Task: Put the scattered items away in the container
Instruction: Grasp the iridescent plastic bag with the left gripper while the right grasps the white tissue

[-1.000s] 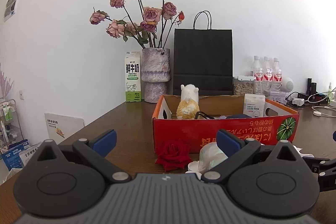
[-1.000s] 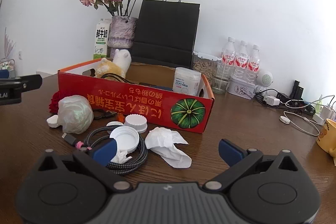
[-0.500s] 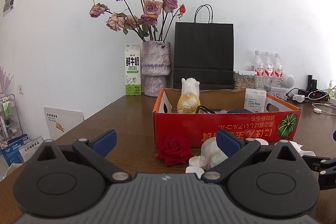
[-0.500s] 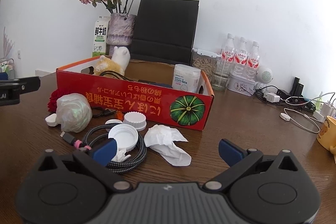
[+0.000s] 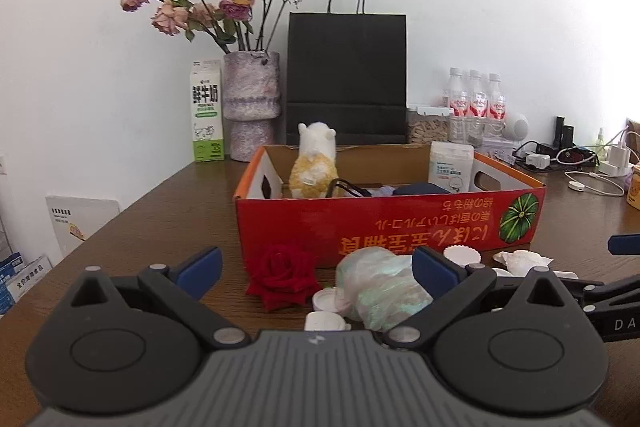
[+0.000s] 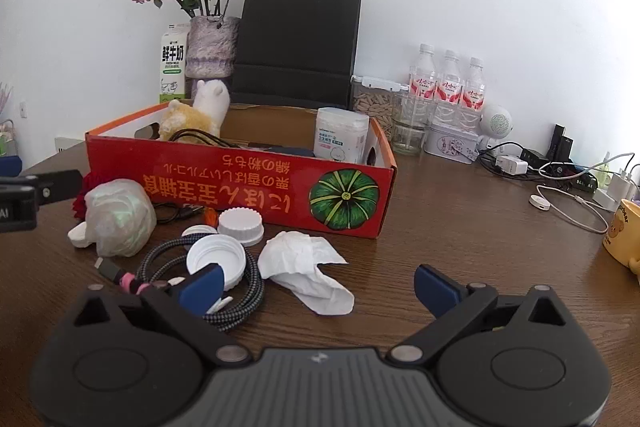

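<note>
brown wooden tabletop (image 6: 460, 227) fills both views under a white wall. both sets of fingers are spread wide and hold nothing: the left gripper (image 5: 316, 263) hovers low over a red rose (image 5: 282, 275), a crumpled plastic bag (image 5: 380, 287) and small white caps (image 5: 326, 311), while the right gripper (image 6: 316, 283) hangs over a coiled braided cable (image 6: 240, 291), a white lid (image 6: 216, 259) lying on it and a crumpled tissue (image 6: 308, 267). another ribbed lid (image 6: 240, 225) sits just beside the red cardboard box (image 6: 240, 187), which stands right behind this pile. judging by the box, the job is partly done: a plush toy (image 5: 316, 167), a white tub (image 6: 340, 139) and some dark cords already lie inside, yet everything in front is still out. farther back stand a milk carton (image 5: 206, 117), a vase of dried roses (image 5: 250, 107), a black paper bag (image 5: 346, 79) and water bottles (image 6: 448, 83); chargers and wires (image 6: 560, 183) lie well off to the right. the box's front wall is the one thing to clear.
</note>
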